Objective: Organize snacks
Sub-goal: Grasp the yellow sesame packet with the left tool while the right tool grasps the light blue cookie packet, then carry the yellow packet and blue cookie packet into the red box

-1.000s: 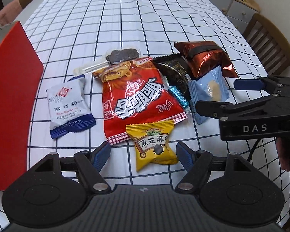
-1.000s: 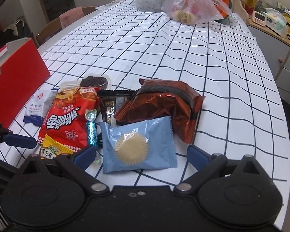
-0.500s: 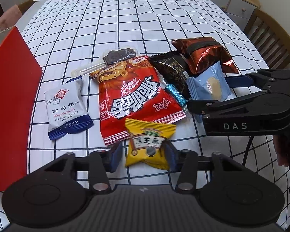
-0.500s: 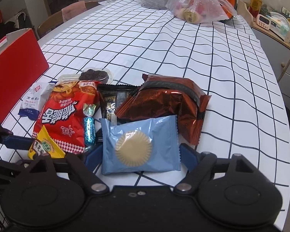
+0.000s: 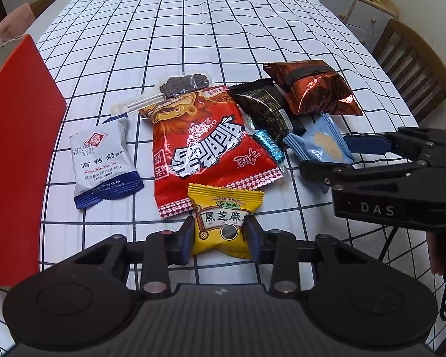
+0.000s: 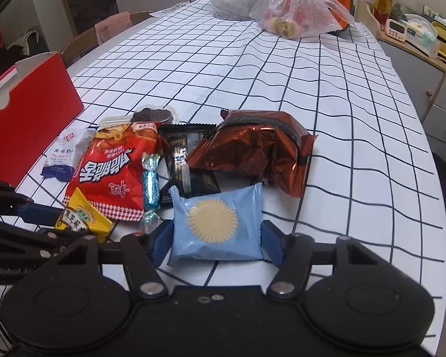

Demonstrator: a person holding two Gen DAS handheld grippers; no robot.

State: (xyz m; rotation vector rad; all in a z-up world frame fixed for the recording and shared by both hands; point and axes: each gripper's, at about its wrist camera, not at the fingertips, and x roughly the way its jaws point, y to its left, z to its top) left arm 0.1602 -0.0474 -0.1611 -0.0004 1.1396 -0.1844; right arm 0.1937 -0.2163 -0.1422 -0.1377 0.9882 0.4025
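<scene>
White cloth ruled in dark squares covered the bench (image 5: 211,38), and the snacks lay heaped on it beside the glossy red cardboard box (image 5: 17,148), which I took for their destination.

Just right of that box sat a white and blue crinkled sachet (image 5: 104,166), then a big shiny red crisp bag (image 5: 205,145), with a small twisted teal foil sweet (image 5: 269,145) at its far edge, a black printed pouch (image 5: 267,110) and a puffy copper foil pack (image 5: 312,89) beyond.

I judged the step to be a double pick-up. My left gripper (image 5: 220,233) had its jaws clenched on the small yellow sesame packet (image 5: 226,223), whose sides bulged between the blue pads, at the near edge of the red bag. My right gripper (image 6: 215,238) had its jaws closing round the flat pale blue wafer packet (image 6: 217,223), farthest from the box; the pads stood beside its edges, and I could not see them pressing yet.

Next, I reckoned, the right needed a firm pinch. Both soft, slippery wrappers would then want lifting clear before crossing to the box.
</scene>
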